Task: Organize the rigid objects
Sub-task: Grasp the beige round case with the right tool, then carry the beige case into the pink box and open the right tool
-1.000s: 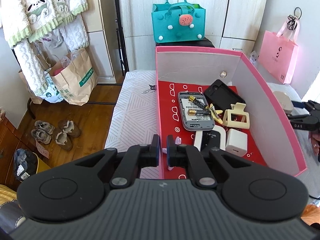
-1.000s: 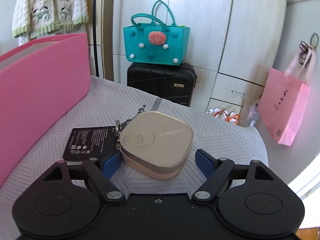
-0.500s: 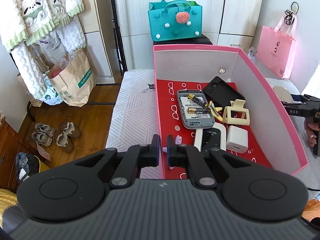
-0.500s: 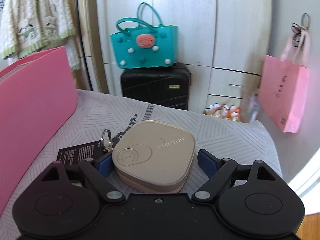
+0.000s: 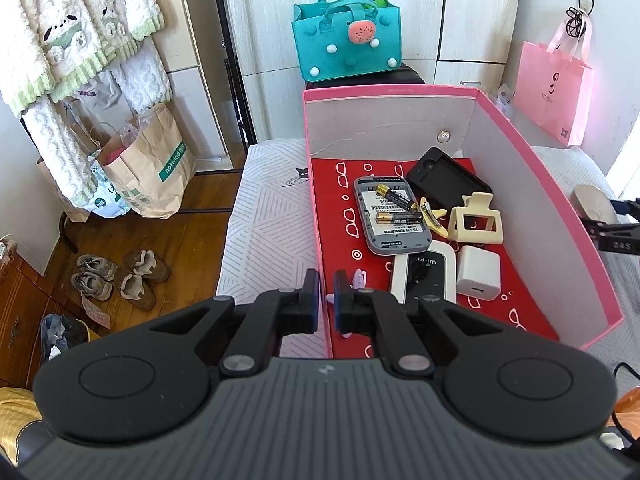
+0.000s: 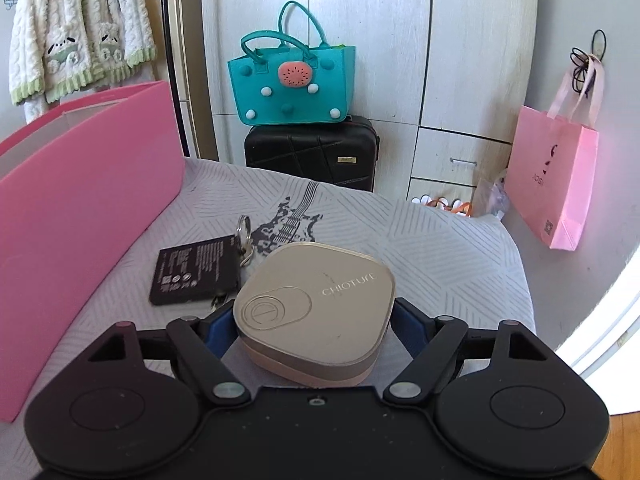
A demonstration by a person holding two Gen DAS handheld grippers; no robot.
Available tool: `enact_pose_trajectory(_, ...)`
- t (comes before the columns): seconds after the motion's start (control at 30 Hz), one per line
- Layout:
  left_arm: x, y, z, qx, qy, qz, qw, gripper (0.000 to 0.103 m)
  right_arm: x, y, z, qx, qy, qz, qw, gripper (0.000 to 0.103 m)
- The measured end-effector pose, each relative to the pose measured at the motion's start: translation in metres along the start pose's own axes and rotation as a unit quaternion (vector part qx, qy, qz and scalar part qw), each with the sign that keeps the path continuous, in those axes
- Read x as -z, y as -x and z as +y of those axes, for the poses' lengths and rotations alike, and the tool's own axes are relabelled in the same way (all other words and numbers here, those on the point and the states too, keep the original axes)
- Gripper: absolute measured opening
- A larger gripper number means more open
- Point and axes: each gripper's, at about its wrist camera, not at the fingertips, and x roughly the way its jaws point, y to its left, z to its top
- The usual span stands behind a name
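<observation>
We've got the rounded-square champagne-gold compact case (image 6: 316, 312) clamped in our right gripper (image 6: 314, 322) above the grey patterned bedcover (image 6: 440, 248), right of the pink cardboard box (image 5: 552, 208), whose near-left wall our left gripper (image 5: 327, 292) pinches.

My work surface is a bed (image 6: 440, 248) under a grey-white striped cover. On it stands the pink box (image 6: 80, 200); beside that lie a flat black battery (image 6: 196, 272) and a key ring (image 6: 244, 232) touching its corner.
</observation>
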Motion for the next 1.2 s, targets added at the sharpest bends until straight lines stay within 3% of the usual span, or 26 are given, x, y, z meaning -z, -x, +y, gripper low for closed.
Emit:
enact_pose_trajectory(0.37,-0.001,0.0,0.009,0.022,0.018,0.002,0.9996,0.006,-0.005,0.063,0.029,-0.038,0.019,-0.041,0.998,0.083)
enact_pose_trajectory(0.73,0.001,0.0,0.016,0.035,0.027,-0.005,0.999,0.006,-0.047,0.113,0.084,-0.178,0.052,-0.091,0.978,0.083)
enact_pose_trajectory(1.0,0.003,0.001,0.017,0.039,0.032,-0.009,0.9987,0.006,-0.072,0.079,0.133,-0.276,0.068,-0.019,0.958,0.083)
enact_pose_trajectory(1.2,0.002,0.0,0.017,0.04,0.032,-0.009,0.9986,0.006,-0.1,0.03,0.165,-0.31,0.06,0.092,0.944,0.084)
